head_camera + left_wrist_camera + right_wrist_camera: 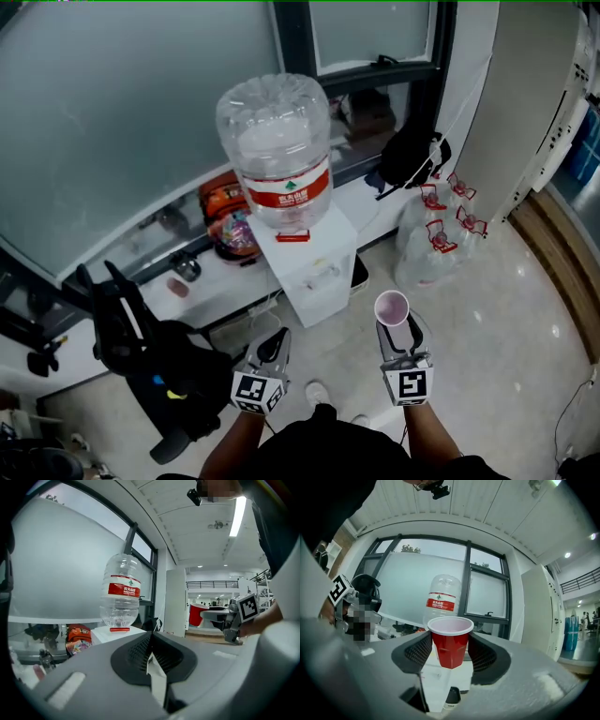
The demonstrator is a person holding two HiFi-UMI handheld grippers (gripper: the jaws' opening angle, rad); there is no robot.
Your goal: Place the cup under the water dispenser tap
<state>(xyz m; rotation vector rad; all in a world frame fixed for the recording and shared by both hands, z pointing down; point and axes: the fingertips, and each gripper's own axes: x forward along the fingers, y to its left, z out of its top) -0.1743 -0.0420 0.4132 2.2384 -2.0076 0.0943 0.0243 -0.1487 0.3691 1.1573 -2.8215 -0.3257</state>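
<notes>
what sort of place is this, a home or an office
Probably an office or lab, not a home: a white water dispenser topped by a large bottle stands by tall windows, spare water jugs wait on the polished floor, and a strip light runs overhead.

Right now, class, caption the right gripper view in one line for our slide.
Right gripper grips an upright red plastic cup, the dispenser's water bottle straight ahead.

Bottle (275, 150): on dispenser (317, 270).
Cup (392, 307): in right gripper (395, 328), before dispenser, rightward.
Left gripper (275, 340): left of right gripper.
Chair (141, 349): left of dispenser.
</notes>
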